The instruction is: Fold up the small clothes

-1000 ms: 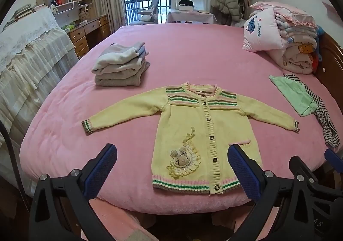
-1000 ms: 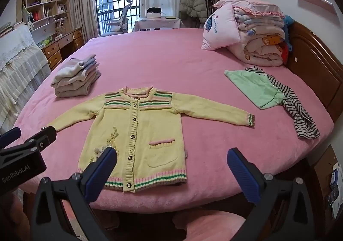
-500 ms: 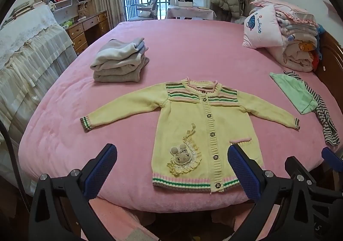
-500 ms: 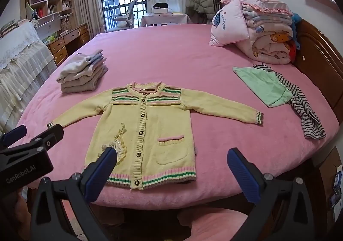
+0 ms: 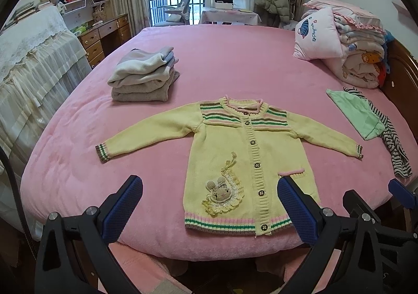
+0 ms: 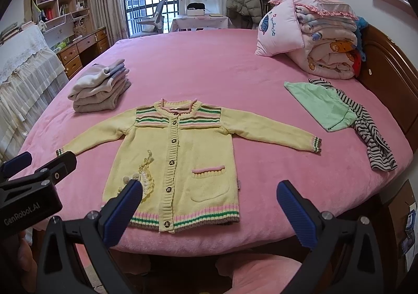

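A small yellow knit cardigan (image 5: 235,153) (image 6: 180,153) lies flat and face up on the pink bed (image 5: 235,64) (image 6: 198,64), sleeves spread, its hem by the front edge. It has striped shoulders, a button placket and a knitted animal patch. My left gripper (image 5: 209,205) hangs open above the bed's front edge, near the hem's left half. Over the hem's right half my right gripper (image 6: 207,205) is open too. Neither one touches the cloth. The left gripper's body (image 6: 31,189) shows at the left of the right wrist view.
A stack of folded grey and white clothes (image 5: 143,77) (image 6: 100,88) sits back left. A green garment (image 5: 358,116) (image 6: 321,104) and a striped one (image 5: 392,134) (image 6: 373,134) lie at the right. Pillow and rolled quilts (image 5: 344,43) (image 6: 313,38) stand by the wooden headboard.
Both grippers have drifted slightly, so the cardigan sits a little higher and more centred in view. The cardigan has not moved and both grippers stay open.
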### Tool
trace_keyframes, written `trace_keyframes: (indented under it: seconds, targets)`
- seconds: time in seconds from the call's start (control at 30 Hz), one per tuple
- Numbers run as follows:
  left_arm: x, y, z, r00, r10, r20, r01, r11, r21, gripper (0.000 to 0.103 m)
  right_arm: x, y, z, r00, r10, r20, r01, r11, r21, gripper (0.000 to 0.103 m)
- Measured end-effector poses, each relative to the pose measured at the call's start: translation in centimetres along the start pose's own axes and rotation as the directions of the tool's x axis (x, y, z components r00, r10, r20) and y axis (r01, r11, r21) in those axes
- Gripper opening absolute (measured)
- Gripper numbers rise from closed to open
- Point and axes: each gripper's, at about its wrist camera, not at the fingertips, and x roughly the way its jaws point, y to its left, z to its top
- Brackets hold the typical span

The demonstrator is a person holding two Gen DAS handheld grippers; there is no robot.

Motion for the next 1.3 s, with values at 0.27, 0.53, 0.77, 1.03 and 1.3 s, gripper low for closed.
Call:
trace_keyframes:
  seconds: [0.27,0.53,0.77,1.03,1.3]
  targets:
    - [-0.18,-0.03,0.11,1.000,0.004,0.008,-0.004,1.000,-0.005,0.102,-0.16,0.17,0.08,1.000,-0.014,0.008,0.014,1.000,-0.004,0.103]
    - [-0.28,0.15,0.25,1.000,0.015,0.010,-0.015,1.000,0.000,0.102,-0.25,0.15,0.00,1.000,-0.021,0.008,0.021,1.000,-0.003,0.103]
    - [-0.40,0.21,0.00,1.000,0.017,0.018,-0.017,1.000,0.003,0.102,-0.52,-0.21,-0.20,1.000,-0.006,0.023,0.006,1.000,0.017,0.103]
    - [-0.45,0.25,-0.05,1.000,0.016,0.018,-0.016,1.000,0.001,0.102,-0.87,-0.29,-0.24,0.999,0.021,0.041,-0.023,0.999,0.032,0.103]
    - [-0.43,0.23,-0.07,1.000,0.017,0.017,-0.017,1.000,0.000,0.102,-0.59,0.01,-0.35,0.999,0.031,0.030,-0.032,0.999,0.030,0.103]
